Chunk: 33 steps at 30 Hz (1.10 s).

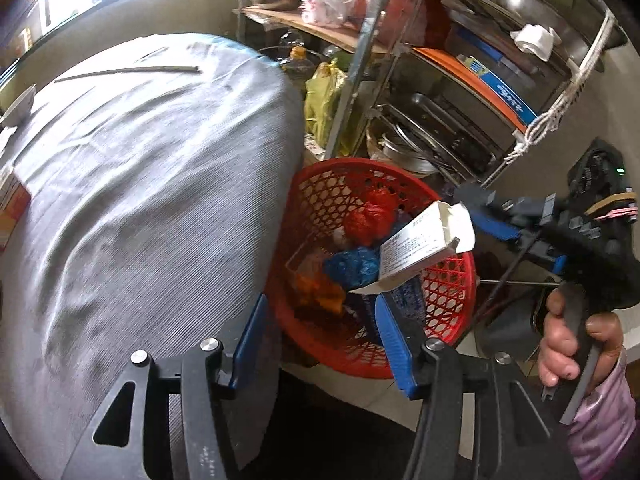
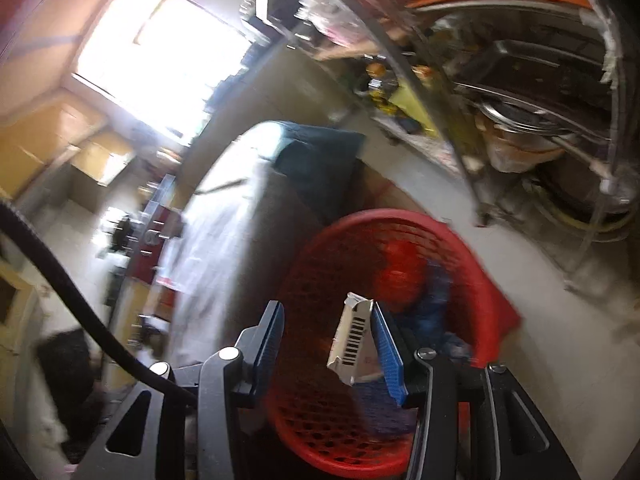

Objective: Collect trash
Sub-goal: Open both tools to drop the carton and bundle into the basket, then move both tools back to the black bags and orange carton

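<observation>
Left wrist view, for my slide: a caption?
White carton poised over red basket of trash, beside the cloth-covered table.

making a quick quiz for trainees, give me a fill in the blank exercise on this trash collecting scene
1. The white carton hangs over a mesh basket coloured ____.
2. In the right wrist view, the carton shows a printed ____ on its side.
3. Nothing sits between the blue pads of the ____ gripper.
4. The table beside the basket is covered with a ____ cloth.

Missing words: red; barcode; left; grey
</observation>
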### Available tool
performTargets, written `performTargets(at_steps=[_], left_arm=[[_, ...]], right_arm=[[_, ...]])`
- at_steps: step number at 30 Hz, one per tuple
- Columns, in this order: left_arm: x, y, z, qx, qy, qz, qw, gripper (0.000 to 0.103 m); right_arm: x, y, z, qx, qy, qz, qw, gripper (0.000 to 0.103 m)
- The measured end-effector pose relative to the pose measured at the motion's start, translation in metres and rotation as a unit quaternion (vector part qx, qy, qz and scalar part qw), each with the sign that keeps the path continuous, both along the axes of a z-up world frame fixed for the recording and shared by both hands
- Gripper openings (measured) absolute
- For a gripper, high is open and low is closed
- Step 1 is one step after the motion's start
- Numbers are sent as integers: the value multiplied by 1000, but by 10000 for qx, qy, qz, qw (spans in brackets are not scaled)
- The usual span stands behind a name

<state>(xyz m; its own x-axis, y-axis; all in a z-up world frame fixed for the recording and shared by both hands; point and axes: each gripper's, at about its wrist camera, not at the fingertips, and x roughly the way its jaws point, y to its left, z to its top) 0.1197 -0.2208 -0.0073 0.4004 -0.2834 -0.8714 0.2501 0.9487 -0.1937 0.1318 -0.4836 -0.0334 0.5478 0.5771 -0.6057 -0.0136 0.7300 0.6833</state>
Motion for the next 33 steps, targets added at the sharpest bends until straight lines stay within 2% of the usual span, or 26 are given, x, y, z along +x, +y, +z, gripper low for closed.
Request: performTargets(at_steps=[4, 6, 14, 21, 26, 33], left_arm=[[-9, 15, 4, -47, -68, 206, 9998, 57], [-13, 25, 6, -108, -100, 334, 9993, 57], [-24, 50, 10, -226, -196, 730, 9969, 58], [-29, 57, 12, -231, -253, 813, 9961, 60], [-30, 61, 14, -190, -297, 871, 9956, 61], [-34, 89, 19, -222, -390, 1239, 9913, 64]], right_arm=[[-6, 10, 22, 367, -609, 205, 9973, 49], [-7, 17, 29, 356, -719, 258, 9964, 49], [-3, 23, 23, 276, -441, 223, 9984, 49], [-2, 40, 34, 128, -597, 489, 9969, 49], [-3, 48, 33, 66, -537, 604, 9967, 49], [-1, 53, 35, -34, -540, 673, 9963, 49]])
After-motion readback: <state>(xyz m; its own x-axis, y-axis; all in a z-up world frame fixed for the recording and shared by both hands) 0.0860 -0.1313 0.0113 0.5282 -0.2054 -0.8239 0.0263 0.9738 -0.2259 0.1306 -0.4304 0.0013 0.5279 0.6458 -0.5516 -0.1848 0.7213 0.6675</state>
